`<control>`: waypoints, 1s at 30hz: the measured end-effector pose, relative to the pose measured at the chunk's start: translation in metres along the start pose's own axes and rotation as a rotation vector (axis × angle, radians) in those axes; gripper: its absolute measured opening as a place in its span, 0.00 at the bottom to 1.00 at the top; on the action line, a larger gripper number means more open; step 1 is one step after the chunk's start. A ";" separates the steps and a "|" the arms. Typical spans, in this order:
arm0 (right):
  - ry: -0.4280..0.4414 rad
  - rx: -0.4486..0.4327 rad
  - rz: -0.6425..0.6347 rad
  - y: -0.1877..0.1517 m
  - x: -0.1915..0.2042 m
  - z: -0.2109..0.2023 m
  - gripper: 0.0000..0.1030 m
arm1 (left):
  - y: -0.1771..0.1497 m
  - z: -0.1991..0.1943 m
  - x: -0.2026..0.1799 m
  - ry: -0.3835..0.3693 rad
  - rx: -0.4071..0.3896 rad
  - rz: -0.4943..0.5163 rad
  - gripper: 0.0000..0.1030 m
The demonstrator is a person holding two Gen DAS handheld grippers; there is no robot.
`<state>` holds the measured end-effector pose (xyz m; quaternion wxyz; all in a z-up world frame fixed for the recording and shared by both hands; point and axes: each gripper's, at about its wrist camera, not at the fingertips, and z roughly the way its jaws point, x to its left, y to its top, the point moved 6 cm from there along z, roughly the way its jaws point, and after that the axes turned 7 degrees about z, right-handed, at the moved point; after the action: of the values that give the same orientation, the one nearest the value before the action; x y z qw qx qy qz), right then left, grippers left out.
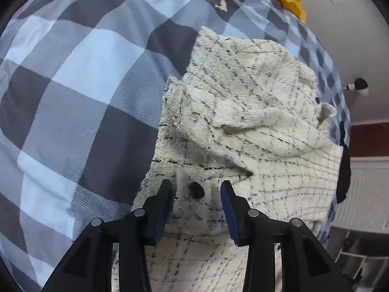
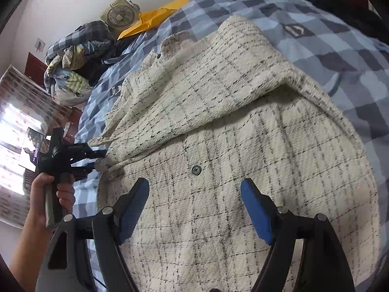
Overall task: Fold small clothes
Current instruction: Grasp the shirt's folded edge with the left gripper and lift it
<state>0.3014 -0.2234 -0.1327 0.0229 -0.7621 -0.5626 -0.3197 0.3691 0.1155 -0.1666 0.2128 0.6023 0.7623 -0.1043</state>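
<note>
Blue, grey and pale checked cotton covers the bed [image 2: 345, 48], a smooth twill-woven duvet with a small printed logo, and it is the largest thing in both views. On it lies the cream jacket [image 2: 231, 126], a nubbly, loosely woven tweed crossed by thin black lines; its body is spread flat near the right camera, while a sleeve or side panel is folded diagonally over it, leaving a raised ridge along the fold. At the head of the bed a heap of rumpled bedding [image 2: 73, 65] in checks and stripes crowds the corner, with a flat orange-yellow envelope [image 2: 150, 15] beside it and a squarish beige fan [image 2: 119, 15] leaning against the white wall.

The left gripper [image 1: 196, 191] hangs over the jacket's edge — its dark blue pads are parted, with cloth and a dark round button [image 1: 196, 189] showing in the gap and not pinched. In the right wrist view that tool is seen from the side, its tips at a bunched corner of the jacket by the bed's edge, and a bare hand [image 2: 52, 194] wraps its handle. The right gripper [image 2: 194, 186] has its jaws spread wide above the flat front panel, nothing between them but open cloth. Just beyond it sits a second button [image 2: 196, 170], small, grey and four-holed.
</note>
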 end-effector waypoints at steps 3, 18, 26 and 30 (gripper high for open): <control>-0.006 0.008 -0.005 -0.002 0.001 0.002 0.73 | 0.000 -0.003 -0.006 0.082 0.013 0.085 0.15; -0.025 0.013 0.022 -0.001 -0.007 0.002 0.73 | 0.020 -0.061 -0.006 -0.015 -0.277 0.021 0.09; -0.016 0.004 0.035 0.004 -0.010 -0.004 0.73 | -0.009 -0.011 0.025 0.083 -0.170 -0.044 0.14; -0.002 0.011 0.085 0.007 -0.020 -0.003 0.73 | 0.001 -0.041 0.004 0.205 -0.253 0.062 0.26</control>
<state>0.3023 -0.2439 -0.1381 0.0402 -0.7853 -0.5317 -0.3146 0.3608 0.1363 -0.1324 0.2110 0.6016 0.7680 0.0611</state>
